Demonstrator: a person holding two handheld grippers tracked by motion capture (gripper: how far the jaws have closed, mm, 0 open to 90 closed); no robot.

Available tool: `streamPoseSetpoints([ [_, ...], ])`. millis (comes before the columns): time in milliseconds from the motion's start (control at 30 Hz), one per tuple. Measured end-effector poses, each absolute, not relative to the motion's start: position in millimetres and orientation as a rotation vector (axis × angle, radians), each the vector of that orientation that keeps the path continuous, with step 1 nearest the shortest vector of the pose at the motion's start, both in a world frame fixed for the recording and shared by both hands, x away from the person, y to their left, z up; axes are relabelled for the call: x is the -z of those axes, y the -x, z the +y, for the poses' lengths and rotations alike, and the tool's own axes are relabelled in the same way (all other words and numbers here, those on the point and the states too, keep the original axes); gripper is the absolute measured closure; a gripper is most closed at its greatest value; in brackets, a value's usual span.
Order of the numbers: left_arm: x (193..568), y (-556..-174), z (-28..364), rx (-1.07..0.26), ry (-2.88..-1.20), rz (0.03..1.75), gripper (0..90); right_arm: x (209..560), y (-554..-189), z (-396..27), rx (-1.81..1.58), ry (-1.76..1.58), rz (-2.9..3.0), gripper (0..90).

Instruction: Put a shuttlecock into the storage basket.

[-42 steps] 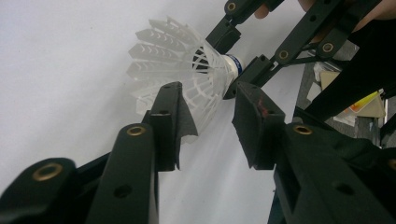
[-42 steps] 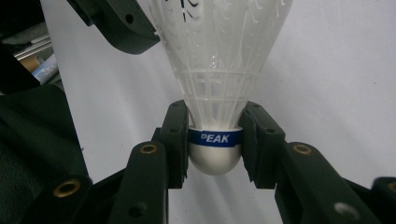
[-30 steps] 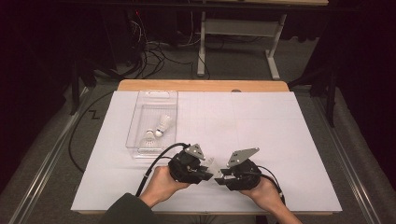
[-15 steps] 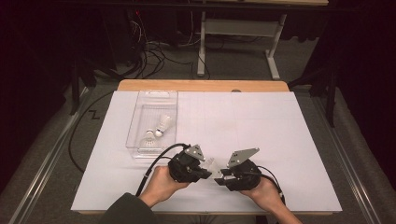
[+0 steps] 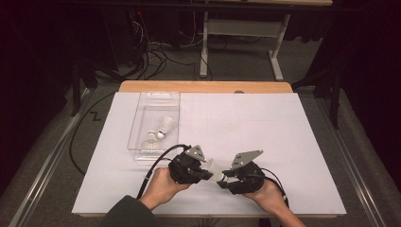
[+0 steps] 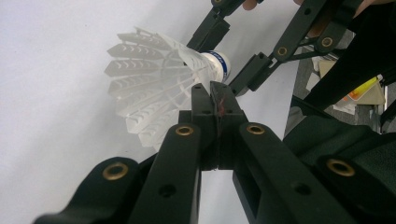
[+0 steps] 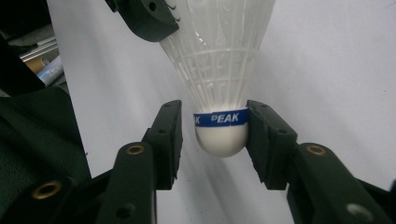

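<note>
Shuttlecock (image 5: 213, 166) hangs between the two hand-held grippers at the lower middle of the high view, just above the bench (image 5: 293, 142). The left hand-held gripper (image 6: 211, 91) has its jaws pressed together on the edge of the white feather skirt. The right hand-held gripper (image 7: 214, 133) has just been opening: in its own view the cork with the blue band sits between its jaws, a gap showing at the left jaw, the right jaw at the band's edge, so it no longer clamps. Both hands come in from the bottom edge. Further up and left on the white bench sheet lies a clear tray (image 5: 142, 124) with two more shuttlecocks (image 5: 158, 132) inside.
</note>
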State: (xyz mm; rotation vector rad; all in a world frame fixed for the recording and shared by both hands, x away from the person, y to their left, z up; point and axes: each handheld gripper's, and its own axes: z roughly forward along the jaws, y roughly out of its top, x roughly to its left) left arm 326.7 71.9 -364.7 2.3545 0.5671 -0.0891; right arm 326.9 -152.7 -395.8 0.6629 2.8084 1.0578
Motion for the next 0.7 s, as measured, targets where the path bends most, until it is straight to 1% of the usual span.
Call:
streamPoseSetpoints([
  [367,361.5,-326.8,78.1,0.074,-2.343,0.589,90.0,395.9,-326.1,-158.4,-1.109,-0.669,2.76,38.5],
  [700,357.8,-327.0,87.8,0.066,-2.321,0.612,90.0,393.5,-325.6,-167.9,-1.16,-0.686,2.704,34.4],
])
